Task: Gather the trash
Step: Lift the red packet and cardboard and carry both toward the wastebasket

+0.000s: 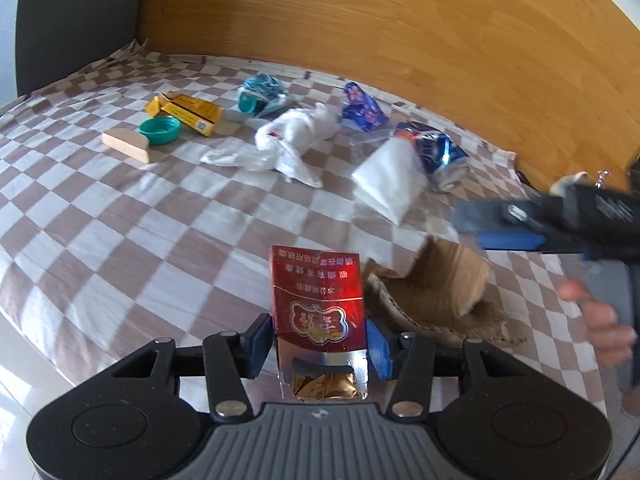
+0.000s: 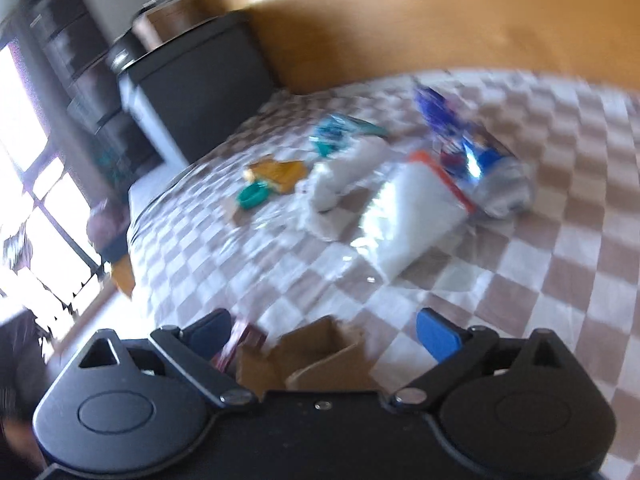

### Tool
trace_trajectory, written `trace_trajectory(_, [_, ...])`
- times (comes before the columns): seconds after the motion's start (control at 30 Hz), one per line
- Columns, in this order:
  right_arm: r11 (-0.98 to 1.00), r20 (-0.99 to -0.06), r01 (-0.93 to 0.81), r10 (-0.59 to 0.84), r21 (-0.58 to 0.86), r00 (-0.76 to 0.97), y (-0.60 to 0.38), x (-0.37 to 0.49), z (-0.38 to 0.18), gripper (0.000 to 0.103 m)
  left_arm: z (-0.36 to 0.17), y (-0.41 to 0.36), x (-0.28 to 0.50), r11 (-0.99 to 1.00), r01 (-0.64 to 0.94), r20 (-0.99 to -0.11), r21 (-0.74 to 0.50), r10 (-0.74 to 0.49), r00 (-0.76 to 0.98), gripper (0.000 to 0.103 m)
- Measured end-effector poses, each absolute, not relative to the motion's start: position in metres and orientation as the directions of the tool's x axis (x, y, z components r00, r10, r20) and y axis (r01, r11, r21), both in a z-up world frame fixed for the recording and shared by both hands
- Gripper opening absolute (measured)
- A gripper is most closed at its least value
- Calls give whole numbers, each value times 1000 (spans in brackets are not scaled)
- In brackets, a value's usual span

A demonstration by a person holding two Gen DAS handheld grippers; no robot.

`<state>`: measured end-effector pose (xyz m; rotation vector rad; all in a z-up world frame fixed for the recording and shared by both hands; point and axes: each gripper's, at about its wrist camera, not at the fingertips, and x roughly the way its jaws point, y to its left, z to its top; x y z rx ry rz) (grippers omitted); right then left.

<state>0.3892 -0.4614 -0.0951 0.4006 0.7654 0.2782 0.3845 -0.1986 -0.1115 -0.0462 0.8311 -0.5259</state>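
Two claws, one drop spot: left claw pinches the red cigarette pack upright, w/ the torn cardboard box on the bed just to its right, while right claw, spread empty, hangs over that box.

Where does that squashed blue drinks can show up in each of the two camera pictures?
Left wrist view: the crushed blue can lies upper right on the checked cloth, just behind the white plastic pouch.
Right wrist view: the can is blurred, right of centre, behind the same pouch.
Shared landmark: the teal lid, far to the can's left in both.
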Motion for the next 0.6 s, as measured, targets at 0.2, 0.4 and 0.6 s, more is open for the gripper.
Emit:
trace_trajectory(0.2, [785,-545,-145,536,602,645,-459,392,-112,100,-117,-205,389,860,427,-657,-279,-496,568,51])
trace_trajectory(0.4, [827,-575,-249,536,504,618,-438,370,-97,100,-125,-187,411,792,373,-640,-483,-610,467,51])
trace_trajectory(0.6, [824,-558,-276,545,495,626,-437,360,-90,100,-122,-182,417,781,395,-656,-483,-622,427,51])
